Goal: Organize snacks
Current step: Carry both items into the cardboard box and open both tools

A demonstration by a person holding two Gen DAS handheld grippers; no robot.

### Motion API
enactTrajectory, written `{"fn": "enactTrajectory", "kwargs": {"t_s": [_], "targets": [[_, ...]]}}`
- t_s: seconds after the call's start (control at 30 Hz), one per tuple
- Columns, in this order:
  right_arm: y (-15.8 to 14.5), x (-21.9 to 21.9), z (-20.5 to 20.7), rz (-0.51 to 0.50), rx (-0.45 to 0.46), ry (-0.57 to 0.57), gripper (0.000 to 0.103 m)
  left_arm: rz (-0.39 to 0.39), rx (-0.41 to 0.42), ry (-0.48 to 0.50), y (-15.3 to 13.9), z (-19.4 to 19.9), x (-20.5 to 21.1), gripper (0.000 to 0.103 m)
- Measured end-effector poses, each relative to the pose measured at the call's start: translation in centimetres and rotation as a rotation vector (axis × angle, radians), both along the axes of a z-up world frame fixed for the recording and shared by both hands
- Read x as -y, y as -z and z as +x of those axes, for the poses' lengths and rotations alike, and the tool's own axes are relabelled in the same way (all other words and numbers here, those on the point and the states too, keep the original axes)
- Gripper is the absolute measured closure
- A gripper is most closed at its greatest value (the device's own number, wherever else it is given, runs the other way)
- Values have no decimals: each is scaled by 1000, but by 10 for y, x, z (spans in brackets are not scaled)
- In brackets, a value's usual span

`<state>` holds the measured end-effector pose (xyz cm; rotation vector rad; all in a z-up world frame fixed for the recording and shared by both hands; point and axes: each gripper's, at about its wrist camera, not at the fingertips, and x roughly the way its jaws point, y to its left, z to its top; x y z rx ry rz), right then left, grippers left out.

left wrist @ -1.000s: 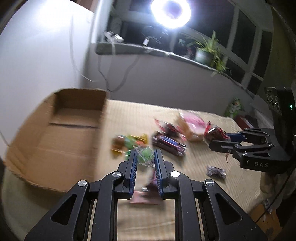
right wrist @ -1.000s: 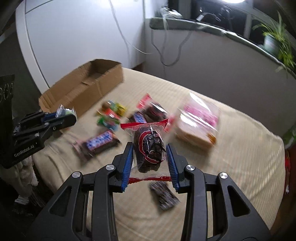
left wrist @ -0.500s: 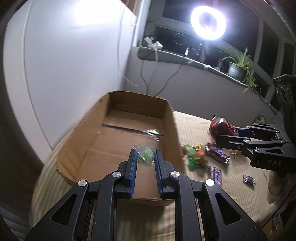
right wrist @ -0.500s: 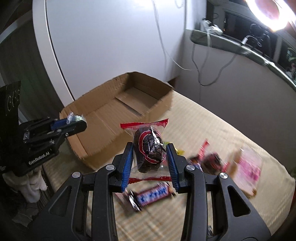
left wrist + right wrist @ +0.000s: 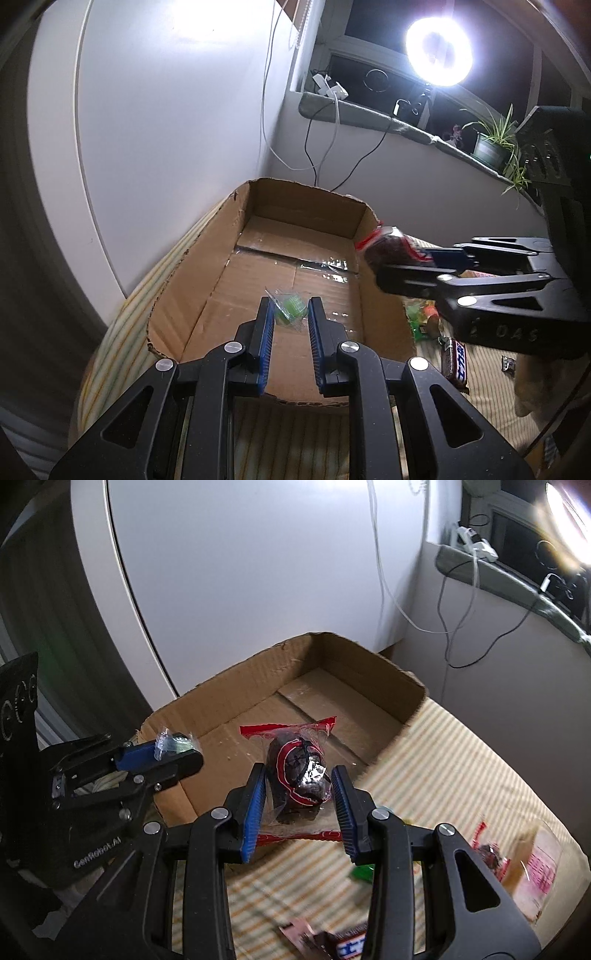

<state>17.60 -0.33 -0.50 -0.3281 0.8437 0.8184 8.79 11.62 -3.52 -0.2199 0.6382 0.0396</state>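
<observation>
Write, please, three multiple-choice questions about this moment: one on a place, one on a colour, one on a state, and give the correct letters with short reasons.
1. Where is the left gripper?
A. over the cardboard box
B. over the windowsill
C. beside the potted plant

2. What colour is the candy in the left gripper?
A. green
B. orange
C. white

3. What is the state of the right gripper?
A. open, nothing in it
B. shut on the red-edged dark snack packet
C. lying inside the box

Answers:
1. A: the cardboard box floor lies under its fingers.
2. A: the green candy shows through its clear wrapper.
3. B: the red-edged dark snack packet sits clamped between its blue pads.
</observation>
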Motion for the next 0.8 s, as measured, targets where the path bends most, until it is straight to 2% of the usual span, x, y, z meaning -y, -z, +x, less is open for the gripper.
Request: {"fn": "enactTrajectory", "kwargs": {"t_s": [0.3,0.37,0.5,0.8], "targets": [[6,-16,-1,-20,-5,-20,65,-8,-5,-7,0,2,-1,86],[6,-16,-1,-24,-3,-18,63,-9,-6,-13,0,2,-1,83],[3,-14,-1,-20,11,-13,42,-6,-8,-26,0,2,-2,66],[-3,4,-1,-15,25,16,39,-18,3,-36,-4,-3,-3,66]]}}
